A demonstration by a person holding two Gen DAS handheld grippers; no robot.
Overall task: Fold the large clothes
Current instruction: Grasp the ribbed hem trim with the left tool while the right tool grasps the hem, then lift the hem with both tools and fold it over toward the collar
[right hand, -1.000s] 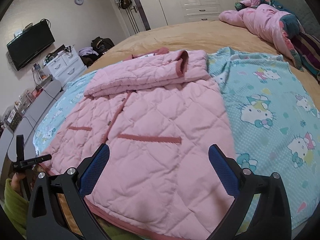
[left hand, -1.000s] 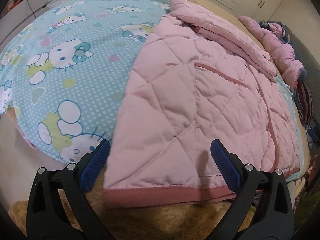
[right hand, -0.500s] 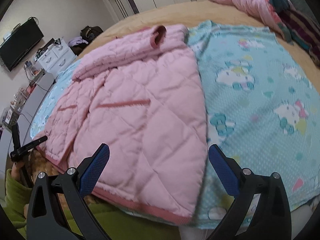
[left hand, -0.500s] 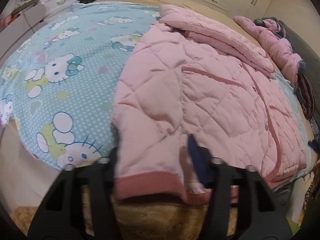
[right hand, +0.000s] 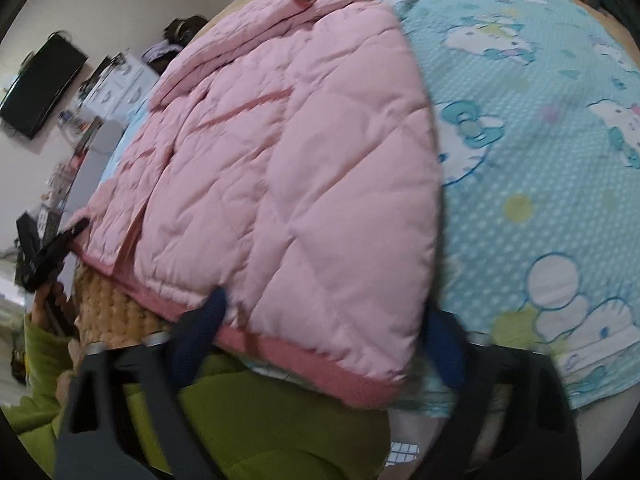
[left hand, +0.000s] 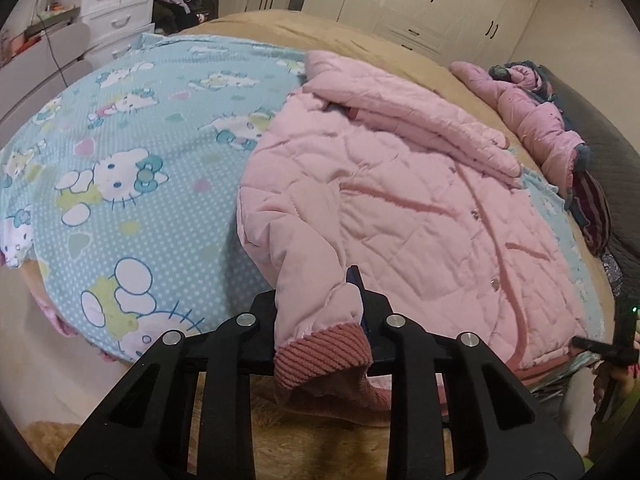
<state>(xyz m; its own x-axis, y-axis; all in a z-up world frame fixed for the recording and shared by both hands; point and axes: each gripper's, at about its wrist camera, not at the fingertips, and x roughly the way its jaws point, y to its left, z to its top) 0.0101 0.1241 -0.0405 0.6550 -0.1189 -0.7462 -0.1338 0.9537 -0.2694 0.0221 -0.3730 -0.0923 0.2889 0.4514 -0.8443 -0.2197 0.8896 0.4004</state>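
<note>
Because the big pink jacket [left hand: 400, 200] must be folded, its near corner is pinched between the pressed-together jaws of the left gripper [left hand: 354, 308]. The ribbed hem [left hand: 320, 360] is bunched up right at those jaws and hangs a little below them, so that corner can probably be lifted and carried over the rest. Ahead of the jaws, the jacket is spread flat on the blue cartoon sheet [left hand: 120, 160] on the bed [left hand: 340, 36], with a sleeve already laid across its far end.

The right gripper [right hand: 320, 336] is held at the other hem corner. Its jaws are spread wide, one on each side of the padded edge, and nothing is pinched yet. That corner looks ready to be grabbed next.

No boxes or baskets are seen. Another pink coat [left hand: 532, 112] is piled far ahead and to the right of the left jaws.
</note>
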